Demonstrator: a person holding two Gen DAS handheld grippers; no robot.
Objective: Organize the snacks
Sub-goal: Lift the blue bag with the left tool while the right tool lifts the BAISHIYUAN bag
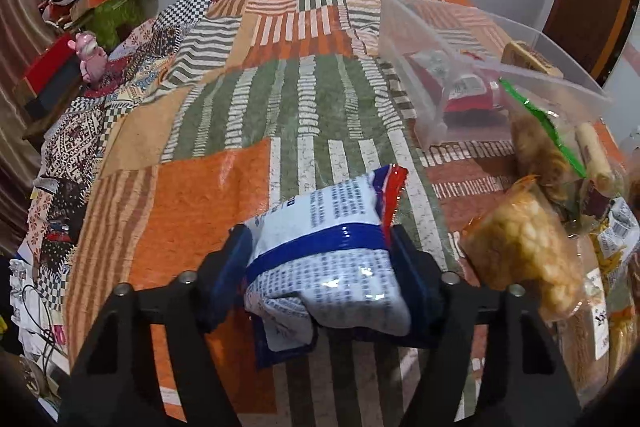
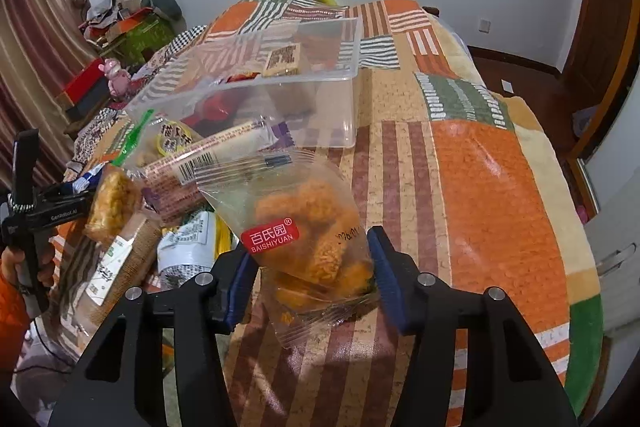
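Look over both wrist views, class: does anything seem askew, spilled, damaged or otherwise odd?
Nothing is spilled or torn. The loose snack pile lies jumbled, packets overlapping at angles beside the clear plastic bin. The left gripper squeezes a white-and-blue packet, visibly crumpling it. The right gripper grips a clear bag of orange snacks.

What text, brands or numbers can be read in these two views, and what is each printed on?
"百氏园" and "BAISHIYUAN", with an ®: red label on the clear snack bag in the right hand-held gripper.
"GenRobot.AI": body of the left hand-held gripper.
A date stamp on the clear snack bag starts "2026", the rest unreadable.
Dense print on the white and blue packet in the left hand-held gripper: too blurred.
Barcode digits on the long wrapped bar: too small.
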